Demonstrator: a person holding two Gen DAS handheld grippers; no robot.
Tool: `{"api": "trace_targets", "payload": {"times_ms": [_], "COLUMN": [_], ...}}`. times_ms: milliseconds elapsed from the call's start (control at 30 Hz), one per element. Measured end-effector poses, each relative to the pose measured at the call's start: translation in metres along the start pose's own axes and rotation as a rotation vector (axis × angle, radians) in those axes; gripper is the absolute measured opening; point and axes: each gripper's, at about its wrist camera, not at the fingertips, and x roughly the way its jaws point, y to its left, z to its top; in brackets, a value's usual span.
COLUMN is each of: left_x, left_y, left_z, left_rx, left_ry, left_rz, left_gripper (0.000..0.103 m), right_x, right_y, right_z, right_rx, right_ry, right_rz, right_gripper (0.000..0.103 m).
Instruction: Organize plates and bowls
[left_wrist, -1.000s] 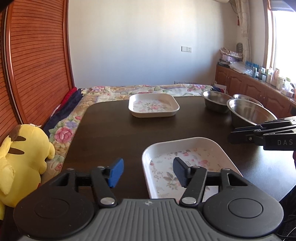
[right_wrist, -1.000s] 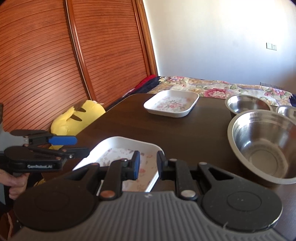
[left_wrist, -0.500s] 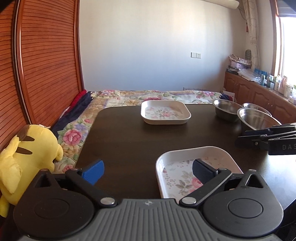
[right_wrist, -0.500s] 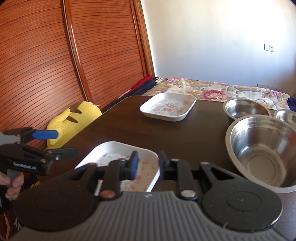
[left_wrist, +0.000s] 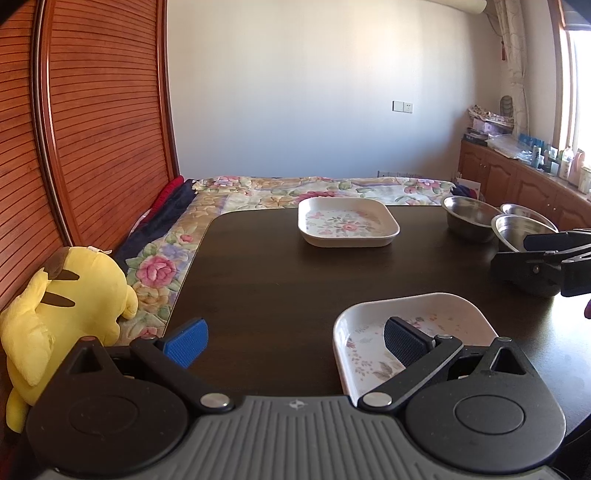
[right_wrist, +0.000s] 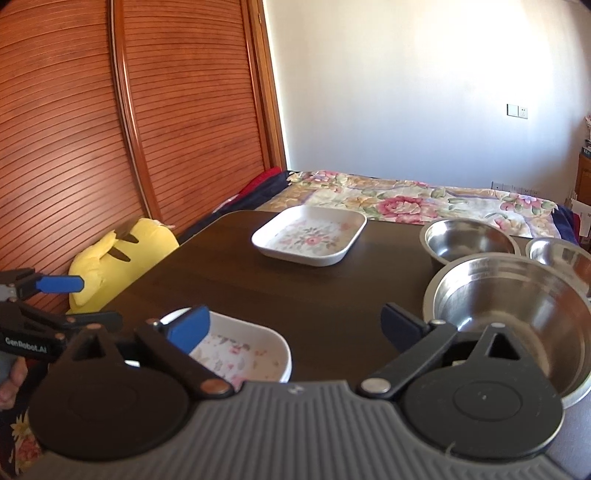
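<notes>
Over table (left_wrist: 280, 295), two spread grippers

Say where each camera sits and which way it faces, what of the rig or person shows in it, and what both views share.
Left wrist: on the left gripper, open, looking across the table toward the far wall; the right gripper shows at the right edge.
Right wrist: on the right gripper, jaws opening, nothing between them, facing across toward the wooden doors; the left gripper and a hand show at left.
Shared: near plate, far plate, three steel bowls, yellow plush.
</notes>
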Motion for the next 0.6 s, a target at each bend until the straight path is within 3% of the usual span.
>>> {"api": "trace_targets", "payload": {"times_ms": [600], "left_x": [0.025], "left_y": [0.012], "left_z": [0.02], "left_rx": [-0.017], "left_ry": [-0.012], "left_rz": [0.022], "left_gripper": [0.102], "right_x": [0.021], "right_y": [-0.005], "right_z": [0.019], "right_rx": [-0.003], "right_ry": [-0.009], "right_rz": [-0.005], "right_gripper": [0.103]}}
